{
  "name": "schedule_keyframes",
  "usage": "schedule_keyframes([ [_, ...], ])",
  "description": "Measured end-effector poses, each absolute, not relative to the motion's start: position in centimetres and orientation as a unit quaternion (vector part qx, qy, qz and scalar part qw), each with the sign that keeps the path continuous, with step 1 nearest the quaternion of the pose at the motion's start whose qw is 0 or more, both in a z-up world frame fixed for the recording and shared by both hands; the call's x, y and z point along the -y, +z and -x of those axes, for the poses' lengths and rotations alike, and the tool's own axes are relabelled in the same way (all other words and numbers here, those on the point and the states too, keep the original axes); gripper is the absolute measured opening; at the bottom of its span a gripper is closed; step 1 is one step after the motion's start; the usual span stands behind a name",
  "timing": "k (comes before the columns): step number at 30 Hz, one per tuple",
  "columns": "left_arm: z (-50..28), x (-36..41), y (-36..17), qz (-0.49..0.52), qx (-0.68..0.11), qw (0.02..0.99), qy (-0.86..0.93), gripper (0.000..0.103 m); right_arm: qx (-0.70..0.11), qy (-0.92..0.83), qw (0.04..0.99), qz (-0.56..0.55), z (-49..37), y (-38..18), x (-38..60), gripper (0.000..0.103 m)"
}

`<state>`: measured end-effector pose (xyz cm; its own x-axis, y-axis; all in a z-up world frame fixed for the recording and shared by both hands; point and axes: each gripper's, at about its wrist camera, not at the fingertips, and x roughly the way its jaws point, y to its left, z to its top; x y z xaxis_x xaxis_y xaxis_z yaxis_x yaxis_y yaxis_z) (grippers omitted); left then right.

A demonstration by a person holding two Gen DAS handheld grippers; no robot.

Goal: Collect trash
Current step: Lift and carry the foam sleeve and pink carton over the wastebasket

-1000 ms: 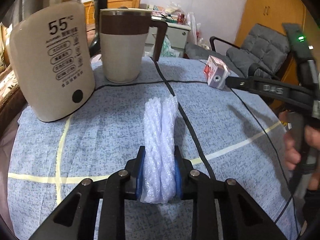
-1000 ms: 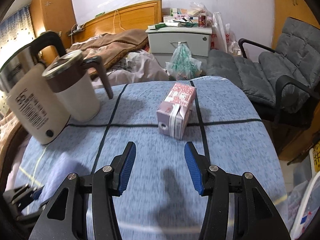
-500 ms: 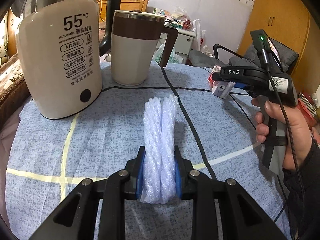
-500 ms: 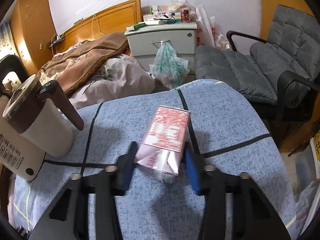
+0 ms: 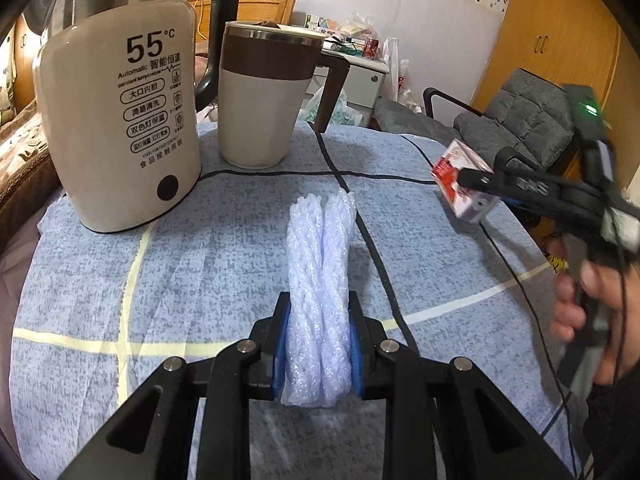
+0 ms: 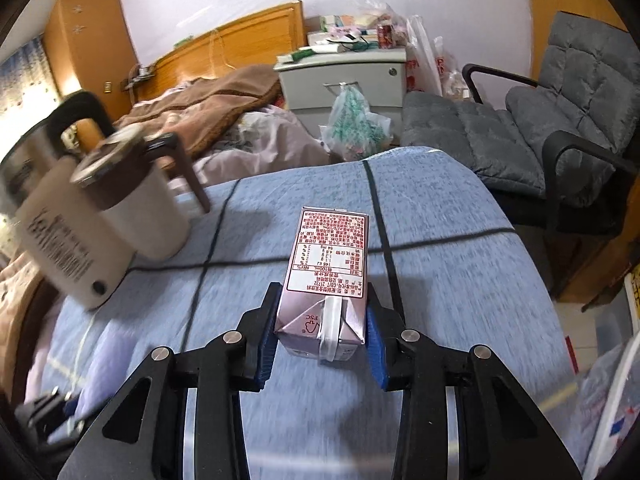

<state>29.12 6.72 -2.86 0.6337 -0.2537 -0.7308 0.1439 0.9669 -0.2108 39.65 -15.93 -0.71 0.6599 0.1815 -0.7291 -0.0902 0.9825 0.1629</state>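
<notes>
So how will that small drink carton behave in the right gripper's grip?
The drink carton is probably light and likely empty. Its folded paperboard walls may dent under the right gripper. Its flat sides should resist slipping.

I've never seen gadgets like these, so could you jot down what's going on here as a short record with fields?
Setting: table under a blue patterned cloth
Left claw: shut on a twisted white foam net
Right claw: jaws have just been closing, now shut on a small drink carton, which looks lifted off the cloth
Also on table: cream electric kettle, brown-and-white lidded mug
Stage: both pieces of trash gripped, bin not in view
</notes>
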Motion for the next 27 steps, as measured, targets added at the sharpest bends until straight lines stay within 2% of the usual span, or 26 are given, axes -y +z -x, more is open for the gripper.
schedule_keyframes([
  [27,-16.5,-1.6,2.7,0.085,-0.370,0.915,-0.135,0.026,-0.364,0.124,0.921,-0.065,-18.1,4.4,20.0,0.039],
])
